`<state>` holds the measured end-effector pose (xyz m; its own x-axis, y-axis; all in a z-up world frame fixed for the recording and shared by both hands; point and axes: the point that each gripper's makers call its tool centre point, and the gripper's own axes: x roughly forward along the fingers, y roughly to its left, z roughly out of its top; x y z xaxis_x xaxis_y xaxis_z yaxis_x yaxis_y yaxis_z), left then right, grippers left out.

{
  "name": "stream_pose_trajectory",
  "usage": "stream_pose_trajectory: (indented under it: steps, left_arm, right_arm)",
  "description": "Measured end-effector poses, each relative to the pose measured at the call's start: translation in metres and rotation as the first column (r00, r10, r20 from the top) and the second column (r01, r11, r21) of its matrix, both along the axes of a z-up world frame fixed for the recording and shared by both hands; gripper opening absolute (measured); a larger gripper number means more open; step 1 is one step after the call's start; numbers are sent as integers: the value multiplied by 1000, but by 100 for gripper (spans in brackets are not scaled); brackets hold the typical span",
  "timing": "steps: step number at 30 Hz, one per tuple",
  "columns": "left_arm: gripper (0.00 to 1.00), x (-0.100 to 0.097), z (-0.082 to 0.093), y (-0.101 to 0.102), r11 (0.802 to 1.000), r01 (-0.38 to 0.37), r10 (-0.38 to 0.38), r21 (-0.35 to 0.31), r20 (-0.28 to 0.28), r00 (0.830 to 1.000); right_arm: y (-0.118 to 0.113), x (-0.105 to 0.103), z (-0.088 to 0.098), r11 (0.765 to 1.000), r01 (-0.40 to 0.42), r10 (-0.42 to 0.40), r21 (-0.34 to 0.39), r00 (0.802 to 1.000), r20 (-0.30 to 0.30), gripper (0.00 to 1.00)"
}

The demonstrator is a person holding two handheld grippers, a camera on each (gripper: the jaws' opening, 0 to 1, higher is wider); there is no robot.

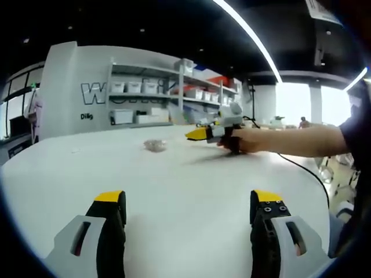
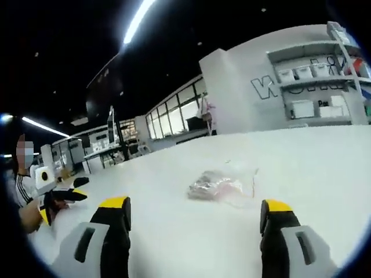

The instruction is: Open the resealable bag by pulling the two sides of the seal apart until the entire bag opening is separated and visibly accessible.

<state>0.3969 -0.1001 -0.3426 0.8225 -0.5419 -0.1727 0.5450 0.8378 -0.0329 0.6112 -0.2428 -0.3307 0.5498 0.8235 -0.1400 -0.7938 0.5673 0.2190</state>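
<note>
We see the bag (image 2: 215, 186) lying flat on the white table (image 2: 324, 168), a little ahead of the right gripper (image 2: 194, 217), whose jaws stand wide apart with nothing between them. In the left gripper view the bag (image 1: 155, 145) sits far off mid-table; the left gripper (image 1: 188, 208) gapes wide too, empty. The right gripper (image 1: 217, 130) comes in from the right, in a hand (image 1: 246, 141), near the bag.

Left gripper (image 1: 188, 202) held low over the table, jaws spread wide, nothing between. Right gripper (image 2: 194, 211) likewise gaping, empty; seen from the left, gripped by a hand (image 1: 246, 141), forearm outstretched.
</note>
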Motion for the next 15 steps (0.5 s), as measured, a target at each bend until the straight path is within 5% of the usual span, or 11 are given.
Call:
stream_pose_trajectory:
  steps: [15]
  left_arm:
    - [87,1,0,0,1000,0,0,-4,0,1000]
  right_arm:
    - [-15,-30,-2,1000,-13,13,-12,1000,8,99]
